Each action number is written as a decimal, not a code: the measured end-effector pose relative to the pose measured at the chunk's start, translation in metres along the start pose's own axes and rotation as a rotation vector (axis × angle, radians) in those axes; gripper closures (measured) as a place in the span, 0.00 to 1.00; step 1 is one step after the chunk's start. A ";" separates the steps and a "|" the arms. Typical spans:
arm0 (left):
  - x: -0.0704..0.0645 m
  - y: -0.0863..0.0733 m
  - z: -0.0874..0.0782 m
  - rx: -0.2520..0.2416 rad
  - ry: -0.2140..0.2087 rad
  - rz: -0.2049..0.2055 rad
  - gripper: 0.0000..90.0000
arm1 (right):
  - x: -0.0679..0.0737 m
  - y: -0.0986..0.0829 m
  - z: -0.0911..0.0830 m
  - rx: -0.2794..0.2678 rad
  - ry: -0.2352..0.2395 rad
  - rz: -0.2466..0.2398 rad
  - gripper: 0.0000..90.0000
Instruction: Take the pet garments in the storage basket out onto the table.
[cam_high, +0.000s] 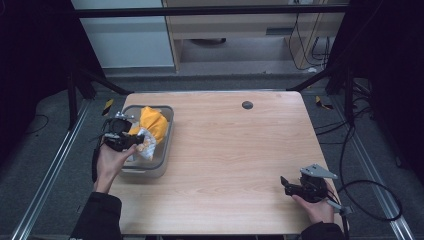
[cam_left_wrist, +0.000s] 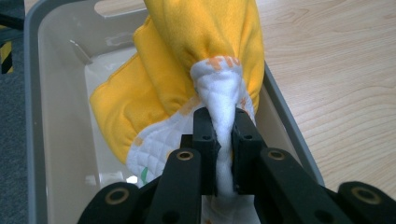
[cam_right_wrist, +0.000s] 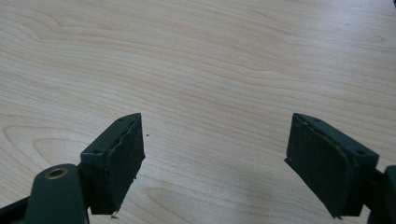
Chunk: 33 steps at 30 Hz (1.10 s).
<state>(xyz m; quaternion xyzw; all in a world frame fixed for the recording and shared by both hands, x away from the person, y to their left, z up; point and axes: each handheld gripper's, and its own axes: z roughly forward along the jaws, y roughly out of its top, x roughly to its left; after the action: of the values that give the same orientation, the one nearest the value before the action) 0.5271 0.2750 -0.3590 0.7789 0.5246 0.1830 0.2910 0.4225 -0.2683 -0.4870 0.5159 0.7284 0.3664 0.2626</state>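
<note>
Your left gripper (cam_left_wrist: 225, 140) over grey bin (cam_high: 167, 131) at table's left side, jaws clamped on white quilted fold of yellow cloth (cam_left_wrist: 196, 60). Cloth bunched, partly inside bin, upper part rising above rim. Bin sits on wooden table (cam_high: 235, 150) near left edge. Your right gripper (cam_right_wrist: 212, 163) low over bare table near front right corner, jaws wide apart, holding nothing, well apart from bin.
</note>
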 end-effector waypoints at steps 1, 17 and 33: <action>0.000 0.000 0.000 0.000 0.000 0.000 0.92 | 0.000 0.000 0.000 0.000 0.000 0.000 0.21; -0.013 0.009 -0.027 -0.043 -0.026 0.065 0.92 | 0.000 0.000 0.000 -0.002 -0.003 -0.004 0.21; -0.041 0.016 -0.049 -0.090 -0.096 0.158 0.92 | -0.001 0.000 0.000 -0.003 -0.005 -0.007 0.21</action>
<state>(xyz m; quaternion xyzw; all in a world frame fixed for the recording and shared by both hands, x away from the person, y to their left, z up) 0.4936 0.2457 -0.3105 0.8118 0.4383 0.1910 0.3352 0.4226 -0.2691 -0.4870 0.5140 0.7290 0.3652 0.2666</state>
